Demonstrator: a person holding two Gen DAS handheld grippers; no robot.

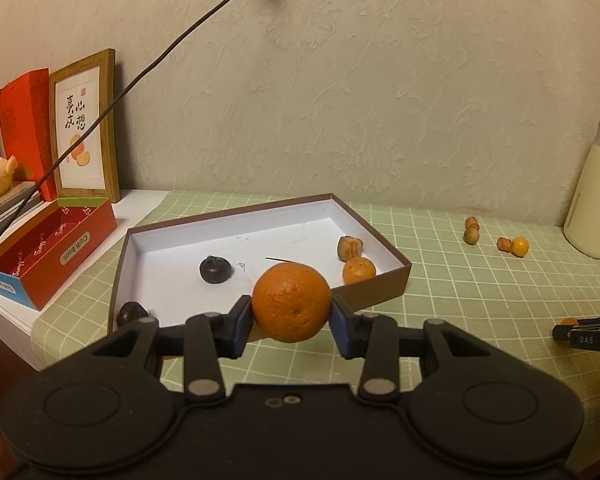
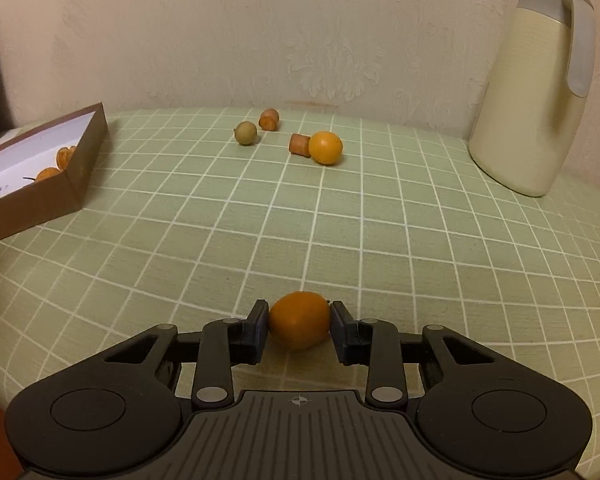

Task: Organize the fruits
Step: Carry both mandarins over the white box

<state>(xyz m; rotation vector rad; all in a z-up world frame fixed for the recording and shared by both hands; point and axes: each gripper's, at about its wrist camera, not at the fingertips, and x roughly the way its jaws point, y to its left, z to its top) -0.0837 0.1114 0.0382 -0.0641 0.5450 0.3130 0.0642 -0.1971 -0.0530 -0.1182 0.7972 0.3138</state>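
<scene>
On a table covered with a pale green cloth gridded in white, the left gripper grasps a large round orange with dimpled skin, its dark blue pads pressed to both sides, holding the fruit just in front of the near wall of a shallow brown cardboard box with a white inside. Inside the box lie 2 dark, near-black fruits, 1 of them against the near left corner, plus 2 small orange pieces by the right wall. To the right, the right gripper is clenched on a smaller smooth orange fruit that sits low on the cloth, pads touching its sides. Farther back near the wall rest 4 more loose pieces: a round yellow-orange fruit touching a short reddish-brown stub, and a dull green ball just beside another reddish-brown stub. A tall cream jug with a grey handle and lid stands at the far right. At left, a wood-framed picture of calligraphy and an orange leans on the patterned wall behind an open red carton.
</scene>
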